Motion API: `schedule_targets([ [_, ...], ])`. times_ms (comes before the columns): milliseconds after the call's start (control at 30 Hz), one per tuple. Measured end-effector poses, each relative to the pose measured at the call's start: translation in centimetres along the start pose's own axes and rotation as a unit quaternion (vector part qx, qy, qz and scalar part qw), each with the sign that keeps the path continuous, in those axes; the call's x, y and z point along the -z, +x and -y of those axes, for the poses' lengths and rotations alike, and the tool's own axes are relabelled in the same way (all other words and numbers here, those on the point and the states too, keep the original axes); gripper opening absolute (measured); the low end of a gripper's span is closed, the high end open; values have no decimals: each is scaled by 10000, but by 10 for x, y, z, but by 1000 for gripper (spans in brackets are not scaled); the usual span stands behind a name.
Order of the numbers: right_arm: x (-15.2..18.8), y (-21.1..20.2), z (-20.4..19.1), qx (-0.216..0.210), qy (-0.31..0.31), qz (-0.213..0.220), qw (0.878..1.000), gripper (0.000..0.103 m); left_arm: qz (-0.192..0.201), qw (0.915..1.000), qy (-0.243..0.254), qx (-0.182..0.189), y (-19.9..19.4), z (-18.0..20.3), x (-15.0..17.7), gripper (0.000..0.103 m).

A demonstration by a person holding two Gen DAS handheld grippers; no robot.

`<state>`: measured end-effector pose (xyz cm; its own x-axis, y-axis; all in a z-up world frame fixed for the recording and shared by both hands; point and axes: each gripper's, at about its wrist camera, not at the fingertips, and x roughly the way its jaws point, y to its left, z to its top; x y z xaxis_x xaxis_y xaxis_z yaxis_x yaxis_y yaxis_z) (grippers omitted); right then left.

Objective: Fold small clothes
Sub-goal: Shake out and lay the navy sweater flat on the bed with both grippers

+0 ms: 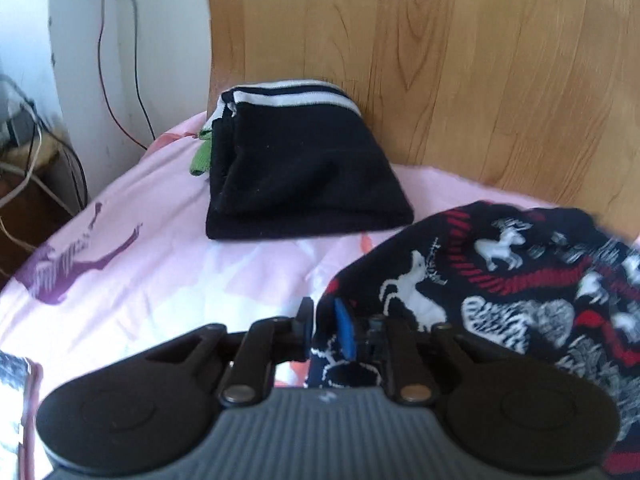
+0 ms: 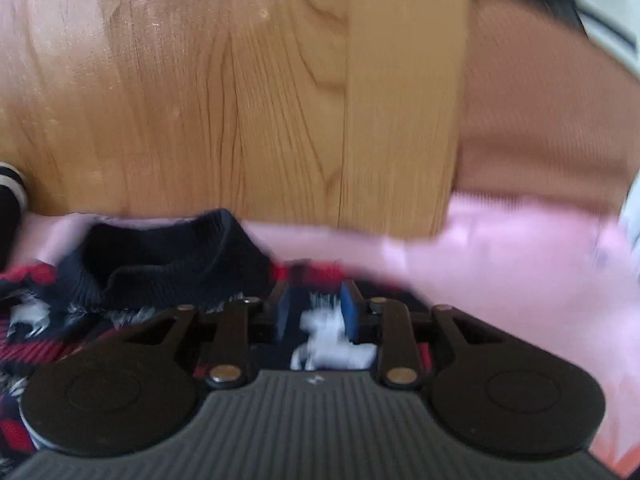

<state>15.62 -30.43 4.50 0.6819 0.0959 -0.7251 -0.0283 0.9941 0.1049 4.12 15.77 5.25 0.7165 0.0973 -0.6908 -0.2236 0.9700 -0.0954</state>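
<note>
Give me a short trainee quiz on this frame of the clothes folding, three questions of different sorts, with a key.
1. True or false: the folded black garment with white stripes lies right next to the wooden headboard.
2. What colour is the bedsheet under the clothes? A green, B pink, C grey.
3. Short answer: which garment fills the space just ahead of the right tool?

Key: 1 true; 2 B; 3 the patterned sweater, dark with red stripes and white animal figures.
</note>
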Motion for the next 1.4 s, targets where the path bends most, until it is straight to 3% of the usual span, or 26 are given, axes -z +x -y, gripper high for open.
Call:
schedule_targets([
  [33, 10, -22, 13, -301, 109, 79, 9995, 31, 59, 9999, -62, 90, -8, -5, 1, 28],
  [133, 33, -66, 19, -901, 94, 183, 9957, 34, 256, 9986, -80, 462, -40, -18, 10, 32],
  [200, 62, -100, 30, -1533, 39, 140, 9881, 43, 238, 9958, 11, 880, -57, -23, 16, 36],
  [333, 122, -133, 29, -2359, 86, -123, 9717, 51, -22, 9880, 359, 1499, -78, -20, 43, 43],
  [433, 159, -153, 20, -2730, -212, -277, 9614, 69, -371, 9817, 420, 1818, -83, -18, 63, 48],
  [500, 179, -162, 3, -2732, -650, -259, 9594, 85, -460, 9795, 436, 1914, -86, -17, 74, 61],
  [667, 188, -139, -45, -2518, -1447, -25, 9569, 87, -623, 9762, 675, 1964, -88, -2, 92, 70],
  [700, 186, -134, -53, -2483, -1538, 13, 9564, 80, -605, 9769, 740, 1912, -92, 3, 95, 70],
  [733, 182, -129, -63, -2464, -1596, 41, 9559, 67, -593, 9772, 788, 1880, -94, 5, 96, 70],
  [767, 176, -127, -68, -2581, -1566, -19, 9533, 28, -573, 9770, 823, 1880, -97, 6, 96, 70],
  [800, 165, -128, -68, -2875, -1361, -126, 9480, 20, -513, 9768, 840, 1904, -104, 6, 95, 70],
  [900, 134, -160, -48, -3243, -1019, 313, 9399, 20, -228, 9764, 793, 1994, -124, -4, 92, 73],
  [1033, 99, -208, 10, -3255, -414, 891, 9404, 21, 37, 9776, 544, 2035, -136, -20, 84, 78],
  [1067, 96, -213, 26, -3173, -195, 938, 9435, 26, 23, 9774, 495, 2055, -134, -21, 83, 78],
  [1167, 103, -204, 53, -2585, 418, 847, 9614, 56, -175, 9746, 466, 2185, -126, -13, 84, 78],
  [1300, 128, -188, 62, -2271, 705, 517, 9699, 58, -557, 9650, 656, 2477, -114, 11, 94, 78],
  [1400, 144, -184, 66, -2091, 669, 402, 9748, 61, -971, 9494, 768, 2885, -108, 31, 105, 76],
])
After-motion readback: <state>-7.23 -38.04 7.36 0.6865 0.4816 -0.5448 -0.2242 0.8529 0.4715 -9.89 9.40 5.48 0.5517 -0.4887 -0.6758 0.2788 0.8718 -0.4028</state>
